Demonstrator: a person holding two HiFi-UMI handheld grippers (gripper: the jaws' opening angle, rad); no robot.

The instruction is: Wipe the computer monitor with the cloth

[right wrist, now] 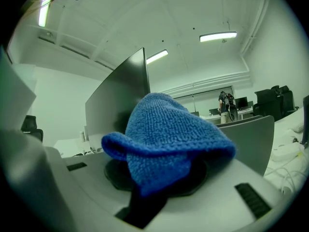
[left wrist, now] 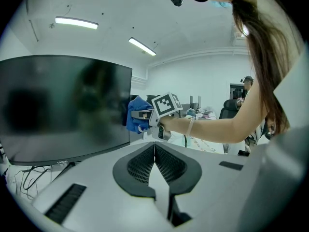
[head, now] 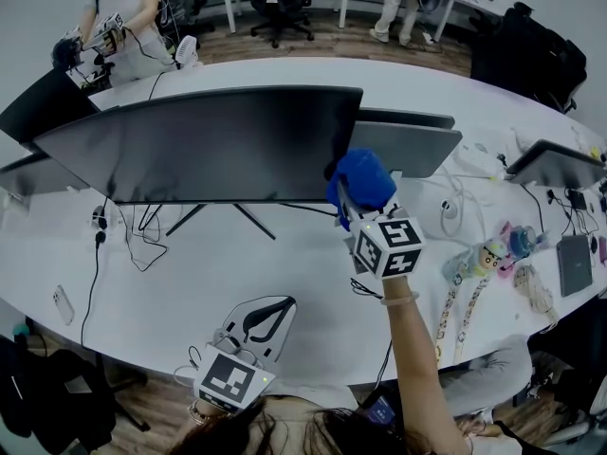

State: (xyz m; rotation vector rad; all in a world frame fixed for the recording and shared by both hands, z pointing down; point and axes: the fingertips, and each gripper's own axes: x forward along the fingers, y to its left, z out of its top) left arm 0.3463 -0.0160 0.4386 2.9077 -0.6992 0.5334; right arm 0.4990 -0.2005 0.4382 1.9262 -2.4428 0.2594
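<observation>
Right gripper (head: 359,212) clamps the soft, light blue terry cloth (right wrist: 169,134) by a bunched fold at the 3 o'clock edge of the wide curved black monitor (head: 218,145). The screen is probably fragile. Left gripper (left wrist: 154,164), jaws together and empty, at 6 o'clock.

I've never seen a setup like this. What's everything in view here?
table: one, white, under everything
curved monitor: one, dark, middle of the table
cloth: one, blue, against the monitor's right edge
other monitors: several, dark or grey, behind and beside the big one
cables: several, black, under the big monitor
phone: one, white, table's left end
lanyards: a few, pale, table's right part
office chair: one, black, beyond the table
other people: two, far side
right gripper: one, grey, shut on the cloth
left gripper: one, grey, shut, empty, held low
</observation>
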